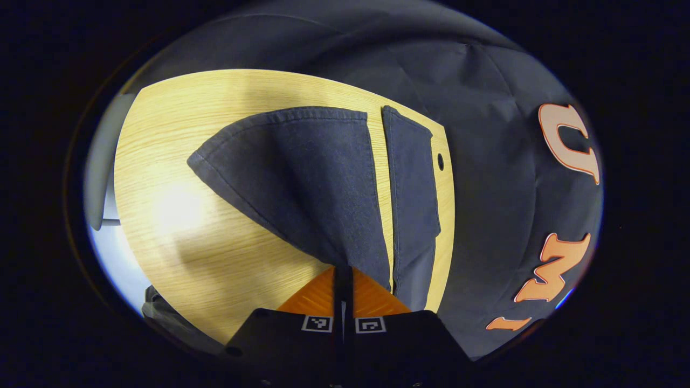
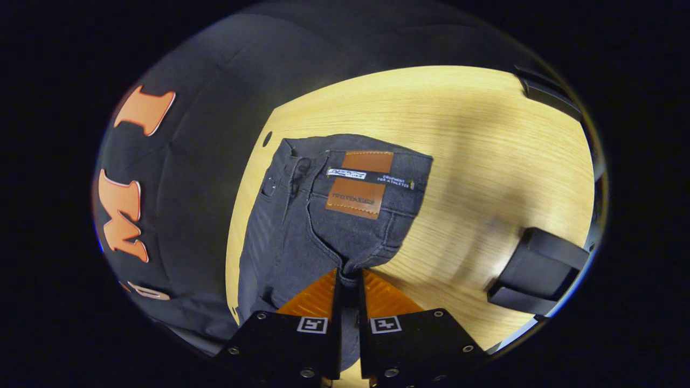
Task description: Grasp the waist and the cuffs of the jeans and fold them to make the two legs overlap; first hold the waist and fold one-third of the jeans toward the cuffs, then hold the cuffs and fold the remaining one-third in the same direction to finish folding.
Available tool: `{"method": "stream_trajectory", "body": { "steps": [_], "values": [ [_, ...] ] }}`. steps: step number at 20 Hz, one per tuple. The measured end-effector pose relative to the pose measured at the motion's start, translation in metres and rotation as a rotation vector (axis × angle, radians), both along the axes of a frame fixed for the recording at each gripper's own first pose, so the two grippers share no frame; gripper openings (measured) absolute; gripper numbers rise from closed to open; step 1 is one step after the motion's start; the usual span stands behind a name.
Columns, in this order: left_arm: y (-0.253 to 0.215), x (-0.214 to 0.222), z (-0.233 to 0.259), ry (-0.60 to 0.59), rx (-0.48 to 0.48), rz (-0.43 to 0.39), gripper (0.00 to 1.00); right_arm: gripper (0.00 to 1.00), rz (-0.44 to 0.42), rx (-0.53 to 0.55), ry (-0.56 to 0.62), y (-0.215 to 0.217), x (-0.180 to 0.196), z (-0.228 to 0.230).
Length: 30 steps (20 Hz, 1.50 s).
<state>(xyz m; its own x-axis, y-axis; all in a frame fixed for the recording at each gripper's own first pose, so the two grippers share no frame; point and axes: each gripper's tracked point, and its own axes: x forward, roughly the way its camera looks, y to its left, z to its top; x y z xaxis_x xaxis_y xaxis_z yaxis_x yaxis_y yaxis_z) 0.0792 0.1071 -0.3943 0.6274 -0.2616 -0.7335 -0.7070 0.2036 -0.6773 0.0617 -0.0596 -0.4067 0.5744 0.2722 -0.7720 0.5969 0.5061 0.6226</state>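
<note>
Light wood-grain tabletop [image 1: 161, 226] under both cameras, black cloth booth wall behind it. Left gripper view: dark charcoal denim jeans [image 1: 302, 178] fan out from the left gripper [image 1: 343, 277], whose orange fingers are closed down to a thin slit with a pinch of leg fabric between them, so it has the cuff end. One leg is lifted and spreads away toward its hemmed cuff edge up top; the other leg lies flat on the table just to its right as a narrow strip beside a small dark hole in the tabletop [image 1: 440, 161]. My read: lifted leg is held up so it can be carried over the flat one. Right gripper view: right gripper [image 2: 349, 280] is likewise clamped, fingers nearly together on a bunched fold of denim at the waist end. Waistband sits just ahead of the fingertips, brown leather patch [image 2: 358, 186] and sewn label facing the camera, which suggests the waist is raised and turned over off the table. Black boxy object [image 2: 539, 269] sits at the table's right edge, well apart from the jeans; can't tell what it is. Judgement: both ends gripped at once = first step, overlapping the legs lengthwise, not yet done since the two legs lie side by side. Thirds folds not started. Risk: small pinches of heavy denim could slip.
</note>
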Motion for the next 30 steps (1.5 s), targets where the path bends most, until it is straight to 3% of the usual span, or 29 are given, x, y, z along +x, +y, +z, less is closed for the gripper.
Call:
{"method": "stream_trajectory", "body": {
  "steps": [5,9,13,16,19,22,26,30],
  "values": [
    [-0.001,-0.01,0.02,0.058,0.022,-0.028,0.01,0.14,0.049,-0.017,-0.043,-0.006,-0.001,0.048],
    [-0.003,-0.013,0.053,0.079,0.087,-0.099,0.01,0.13,0.103,-0.045,-0.105,-0.002,0.021,0.098],
    [-0.01,0.014,0.106,0.025,0.125,-0.16,0.01,0.12,0.187,-0.061,-0.163,0.019,0.054,0.139],
    [-0.011,0.036,0.119,0.085,0.101,-0.175,0.01,0.11,0.234,-0.036,-0.182,0.04,0.093,0.147],
    [0.004,0.053,0.106,0.243,0.131,-0.222,0.01,0.12,0.268,-0.029,-0.146,0.058,0.129,0.131],
    [0.013,0.085,0.089,0.399,0.136,-0.257,0.01,0.12,0.286,-0.015,-0.098,0.076,0.167,0.117],
    [0.005,0.171,0.093,0.448,0.163,-0.339,0.01,0.13,0.29,-0.069,-0.068,0.087,0.223,0.091],
    [-0.004,0.266,0.086,0.416,0.202,-0.36,0.01,0.14,0.169,-0.006,-0.012,0.087,0.261,0.068]
  ]
}}
